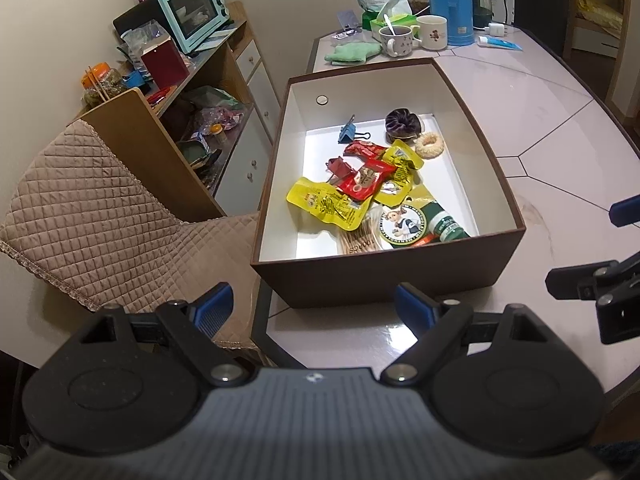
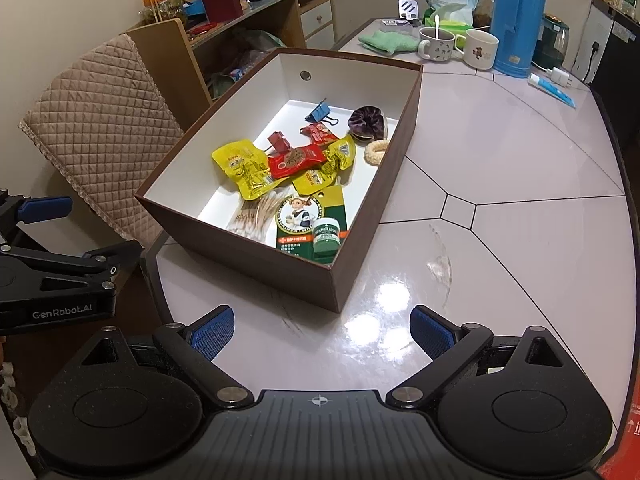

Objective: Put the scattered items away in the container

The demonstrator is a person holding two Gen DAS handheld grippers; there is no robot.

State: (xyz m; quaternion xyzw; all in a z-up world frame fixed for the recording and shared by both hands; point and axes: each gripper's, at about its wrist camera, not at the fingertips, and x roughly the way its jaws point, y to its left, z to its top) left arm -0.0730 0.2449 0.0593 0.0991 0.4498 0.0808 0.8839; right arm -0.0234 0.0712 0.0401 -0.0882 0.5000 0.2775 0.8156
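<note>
A brown box (image 1: 380,276) with a white inside stands on the pale table; it also shows in the right wrist view (image 2: 256,254). Inside lie yellow snack packets (image 1: 326,202), a red packet (image 1: 362,182), a blue binder clip (image 1: 349,130), a purple scrunchie (image 1: 402,122), a beige hair tie (image 1: 430,145), cotton swabs (image 1: 360,236) and a green ointment card (image 2: 312,222). My left gripper (image 1: 322,310) is open and empty, just in front of the box's near wall. My right gripper (image 2: 322,332) is open and empty above the table, near the box's corner.
At the table's far end stand a blue thermos (image 2: 516,20), two mugs (image 2: 438,44), a green cloth (image 2: 386,42) and a tube (image 2: 552,88). A chair with a quilted cover (image 1: 92,216) stands left of the table, a shelf with a teal oven (image 1: 194,10) behind it.
</note>
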